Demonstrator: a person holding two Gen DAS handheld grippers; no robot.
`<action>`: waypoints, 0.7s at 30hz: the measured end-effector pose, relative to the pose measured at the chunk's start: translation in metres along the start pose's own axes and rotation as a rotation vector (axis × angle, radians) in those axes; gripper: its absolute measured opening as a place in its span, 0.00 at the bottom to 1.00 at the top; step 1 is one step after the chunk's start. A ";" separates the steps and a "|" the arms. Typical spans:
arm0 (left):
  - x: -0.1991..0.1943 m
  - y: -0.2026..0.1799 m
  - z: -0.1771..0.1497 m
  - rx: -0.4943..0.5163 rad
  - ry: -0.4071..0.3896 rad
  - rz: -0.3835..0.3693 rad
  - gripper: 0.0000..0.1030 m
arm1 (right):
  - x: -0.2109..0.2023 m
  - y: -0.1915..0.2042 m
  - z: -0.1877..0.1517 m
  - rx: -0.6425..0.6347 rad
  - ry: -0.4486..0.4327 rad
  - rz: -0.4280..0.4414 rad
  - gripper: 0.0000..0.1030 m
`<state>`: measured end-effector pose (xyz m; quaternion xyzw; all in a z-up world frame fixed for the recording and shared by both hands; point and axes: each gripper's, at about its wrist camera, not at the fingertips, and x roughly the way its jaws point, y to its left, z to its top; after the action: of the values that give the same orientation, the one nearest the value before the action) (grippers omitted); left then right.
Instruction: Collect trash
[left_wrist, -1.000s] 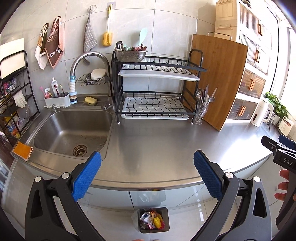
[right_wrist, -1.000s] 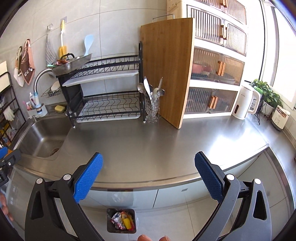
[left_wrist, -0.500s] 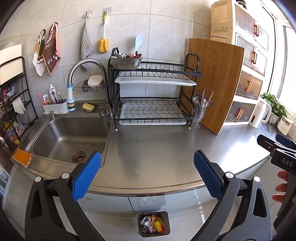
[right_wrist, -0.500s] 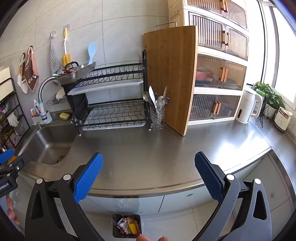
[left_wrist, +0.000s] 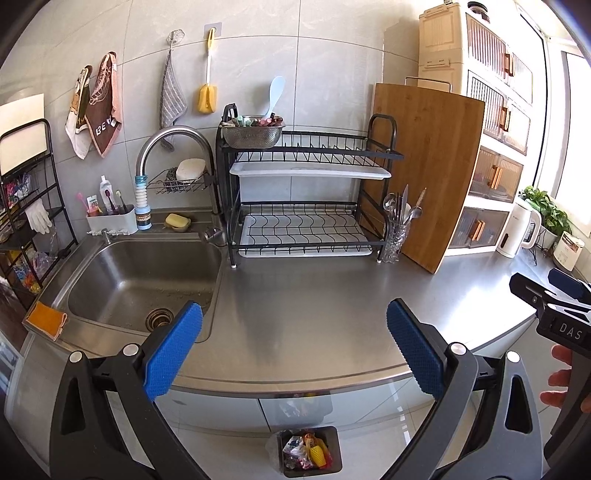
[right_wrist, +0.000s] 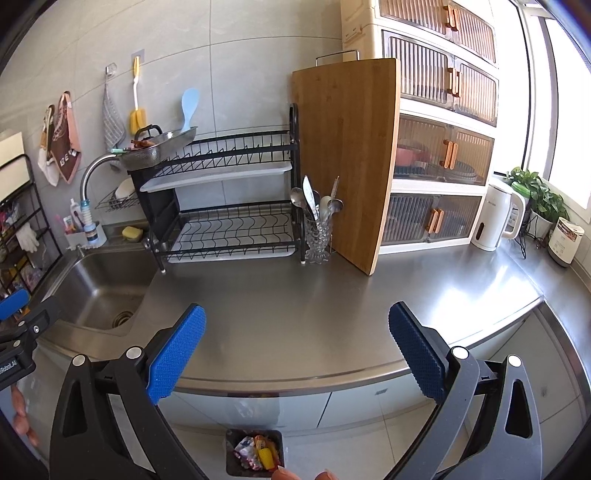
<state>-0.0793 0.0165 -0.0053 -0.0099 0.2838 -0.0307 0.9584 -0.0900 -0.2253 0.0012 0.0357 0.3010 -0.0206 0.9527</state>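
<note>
I have both grippers held above the front edge of the stainless worktop (left_wrist: 314, 306), and neither is carrying anything. The left gripper (left_wrist: 294, 345) has its blue-padded jaws spread wide with only bare steel showing between them, and the right gripper (right_wrist: 296, 347) is spread just as wide over its own stretch of the front edge. The trash (left_wrist: 308, 452) sits in a small dark bin (left_wrist: 334, 439) on the tiled floor below the worktop's front edge, in front of the cabinet doors; I can make out crumpled wrappers and something yellow inside it, and the right wrist view shows the same bin (right_wrist: 232, 437) from its side. On the left end of the worktop is the sink (left_wrist: 140, 277), with an orange cloth (left_wrist: 46, 317) on its front left corner. At the back stand the black dish rack (left_wrist: 306, 199), a glass cutlery holder (left_wrist: 395, 240) and a wooden cutting board (left_wrist: 432, 166) leaning upright, with a white kettle (right_wrist: 496, 216) towards the right end.
</note>
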 end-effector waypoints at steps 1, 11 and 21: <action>0.000 0.000 0.001 0.001 -0.001 0.004 0.92 | 0.000 0.000 0.000 0.000 -0.002 0.001 0.97; 0.000 0.001 0.000 -0.009 0.006 0.004 0.92 | -0.003 0.002 0.001 -0.009 -0.008 -0.003 0.97; 0.001 -0.001 0.001 -0.010 0.006 0.007 0.92 | -0.005 0.000 0.002 -0.009 -0.016 -0.006 0.97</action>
<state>-0.0783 0.0151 -0.0051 -0.0137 0.2868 -0.0261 0.9575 -0.0926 -0.2257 0.0056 0.0302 0.2938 -0.0221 0.9551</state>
